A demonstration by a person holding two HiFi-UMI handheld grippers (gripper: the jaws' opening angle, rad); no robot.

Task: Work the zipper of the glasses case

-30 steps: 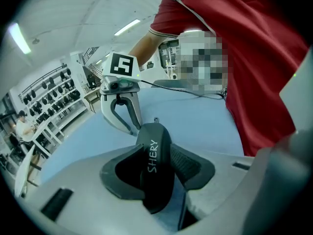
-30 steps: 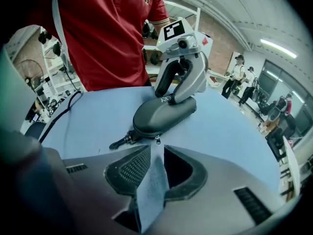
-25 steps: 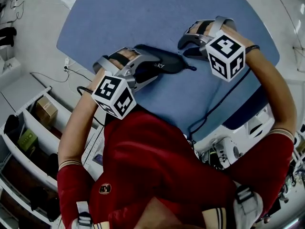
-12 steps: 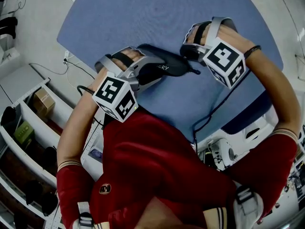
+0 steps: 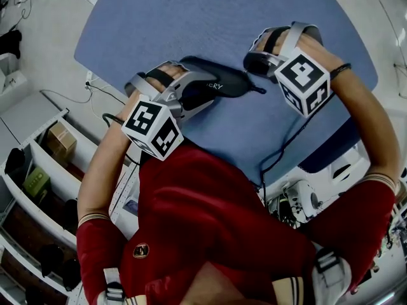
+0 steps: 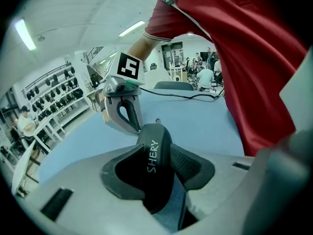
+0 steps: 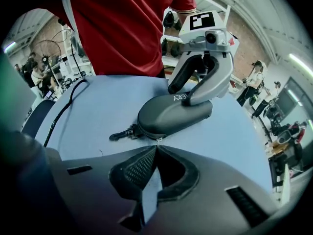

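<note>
A black zipped glasses case (image 5: pixel 219 84) lies on the blue table (image 5: pixel 210 18). My left gripper (image 5: pixel 194 94) is shut across the case's left half, and the left gripper view shows the case (image 6: pixel 154 155) wedged between its pads. My right gripper (image 5: pixel 251 68) is at the case's other end. In the right gripper view its jaws (image 7: pixel 156 148) are shut, with the small metal zipper pull (image 7: pixel 157 139) pinched at their tips. A black wrist strap (image 7: pixel 120 133) sticks out of the case beside the pull.
A black cable (image 5: pixel 286 145) runs over the table's near right edge. Shelves (image 5: pixel 38 189) holding a cardboard box (image 5: pixel 60 142) stand on the floor at the left. People stand in the room beyond the table.
The right gripper has edged slightly to the right at the case's end. The left gripper keeps its hold on the case, which has not moved.
</note>
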